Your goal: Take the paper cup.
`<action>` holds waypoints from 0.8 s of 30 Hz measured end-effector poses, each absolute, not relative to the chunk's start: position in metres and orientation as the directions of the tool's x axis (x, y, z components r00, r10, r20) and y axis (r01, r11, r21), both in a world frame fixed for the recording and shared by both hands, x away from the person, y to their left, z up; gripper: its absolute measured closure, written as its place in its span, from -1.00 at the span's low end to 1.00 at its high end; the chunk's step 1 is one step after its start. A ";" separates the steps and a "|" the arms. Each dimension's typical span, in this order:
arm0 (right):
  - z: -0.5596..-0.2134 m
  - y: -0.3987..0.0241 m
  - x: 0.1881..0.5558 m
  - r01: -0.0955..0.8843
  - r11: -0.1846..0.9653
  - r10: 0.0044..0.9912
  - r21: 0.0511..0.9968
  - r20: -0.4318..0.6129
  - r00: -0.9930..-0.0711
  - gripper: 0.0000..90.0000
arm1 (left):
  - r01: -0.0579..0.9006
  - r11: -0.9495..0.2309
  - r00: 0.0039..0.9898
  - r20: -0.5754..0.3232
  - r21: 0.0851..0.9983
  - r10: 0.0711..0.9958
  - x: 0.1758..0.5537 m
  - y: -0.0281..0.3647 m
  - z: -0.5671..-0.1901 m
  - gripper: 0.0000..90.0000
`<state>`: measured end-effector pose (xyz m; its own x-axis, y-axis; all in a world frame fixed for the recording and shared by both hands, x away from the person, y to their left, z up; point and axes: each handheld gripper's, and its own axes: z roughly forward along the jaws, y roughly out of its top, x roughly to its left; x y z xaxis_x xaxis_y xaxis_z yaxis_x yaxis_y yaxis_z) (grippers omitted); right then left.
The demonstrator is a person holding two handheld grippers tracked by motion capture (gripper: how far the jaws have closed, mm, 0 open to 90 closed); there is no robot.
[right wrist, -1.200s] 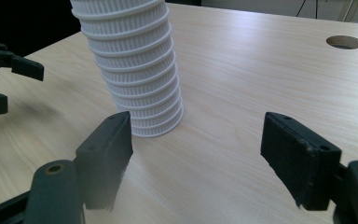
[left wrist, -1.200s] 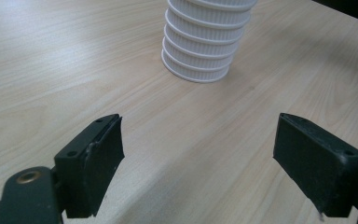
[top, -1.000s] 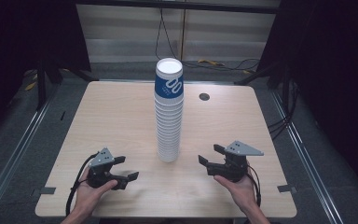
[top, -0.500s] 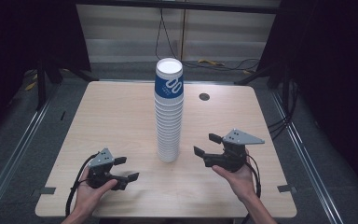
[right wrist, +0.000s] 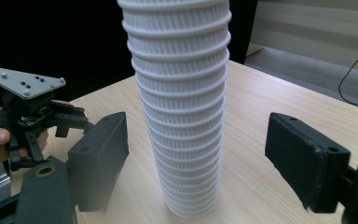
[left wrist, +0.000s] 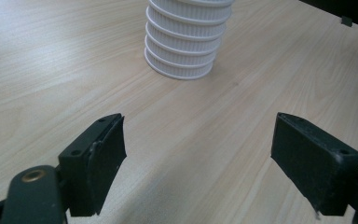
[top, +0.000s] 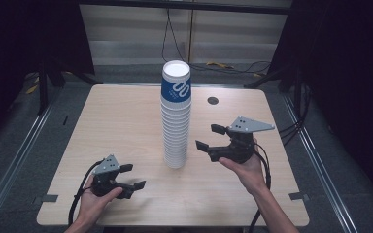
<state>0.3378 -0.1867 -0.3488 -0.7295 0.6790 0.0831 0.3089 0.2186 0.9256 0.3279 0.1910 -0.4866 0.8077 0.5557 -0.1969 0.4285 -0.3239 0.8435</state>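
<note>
The right gripper [top: 207, 138], jaws just opening wide and empty, is nearing the tall cup stack [top: 176, 121]; a careless nudge could be toppling it.

The left gripper [top: 130, 176] is resting open, holding nothing.

A tall stack of white ribbed paper cups [top: 176, 121] stands straight up near the middle of the light wooden table [top: 116, 126]. The cups sit one inside the other, mouths up, so their rims make many rings down the side. The top cup [top: 176, 82] has a blue band with white marks on it, and its open mouth is white inside. The bottom cup rests flat on the wood.
</note>
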 end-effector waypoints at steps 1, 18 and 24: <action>-0.347 -0.185 0.339 0.306 0.224 0.674 0.925 0.080 -0.734 -0.52 | 0.431 -0.324 0.806 -0.198 0.842 0.558 0.328 0.191 -0.487 -0.61; -0.301 -0.167 0.356 0.235 0.227 0.604 0.945 0.053 -0.795 -0.57 | 0.427 -0.320 0.808 -0.198 0.846 0.554 0.327 0.190 -0.486 -0.61; -0.284 -0.164 0.360 0.222 0.251 0.584 0.942 0.035 -0.811 -0.69 | 0.420 -0.318 0.813 -0.196 0.850 0.549 0.325 0.189 -0.486 -0.61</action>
<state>0.3603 -0.1640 -0.2843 -0.8108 0.5842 0.0353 0.2220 0.2512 0.9421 0.3248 0.1892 -0.4856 0.8128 0.5485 -0.1964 0.4200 -0.3179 0.8500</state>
